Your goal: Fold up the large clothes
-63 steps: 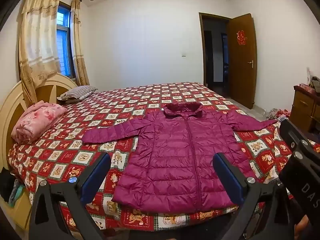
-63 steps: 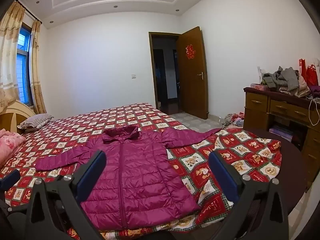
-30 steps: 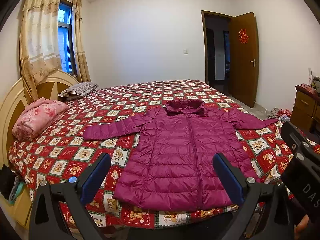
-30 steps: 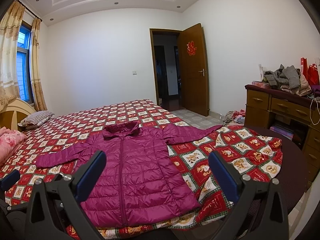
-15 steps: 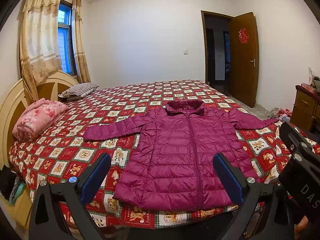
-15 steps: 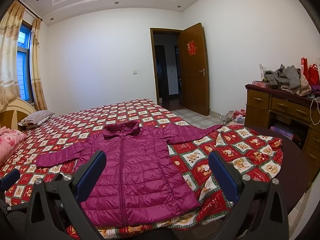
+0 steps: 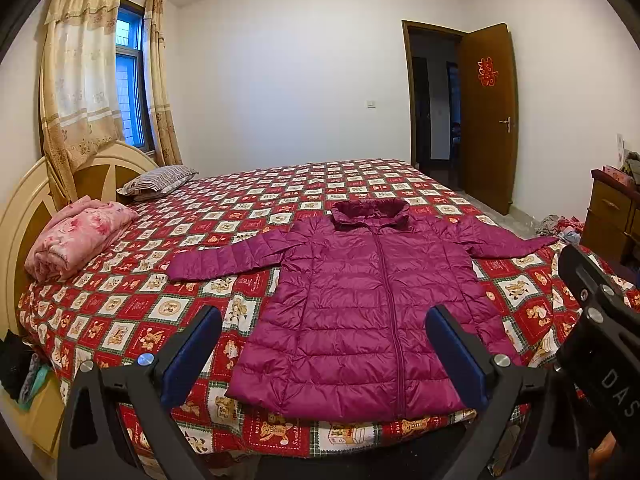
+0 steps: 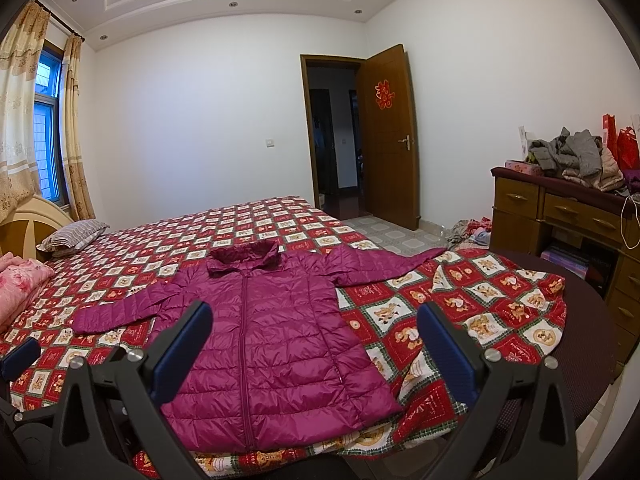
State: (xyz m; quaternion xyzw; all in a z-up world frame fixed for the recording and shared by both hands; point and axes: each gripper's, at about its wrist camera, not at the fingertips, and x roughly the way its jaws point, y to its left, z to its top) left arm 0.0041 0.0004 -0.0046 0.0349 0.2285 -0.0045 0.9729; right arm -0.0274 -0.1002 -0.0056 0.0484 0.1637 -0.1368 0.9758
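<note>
A magenta quilted puffer jacket (image 7: 360, 304) lies flat and zipped on the bed, front up, hood away from me, both sleeves spread out to the sides. It also shows in the right wrist view (image 8: 272, 340). My left gripper (image 7: 324, 344) is open and empty, held in the air above the jacket's near hem. My right gripper (image 8: 314, 344) is open and empty too, above the hem's right part. Neither touches the jacket.
The bed has a red checked bear-print cover (image 7: 160, 292) and a cream headboard (image 7: 24, 208) at left. A folded pink blanket (image 7: 76, 240) and striped pillow (image 7: 160, 180) lie by it. A wooden dresser (image 8: 568, 216) piled with clothes stands right, an open door (image 8: 388, 136) beyond.
Both grippers stayed open and shifted only slightly; the jacket has not moved.
</note>
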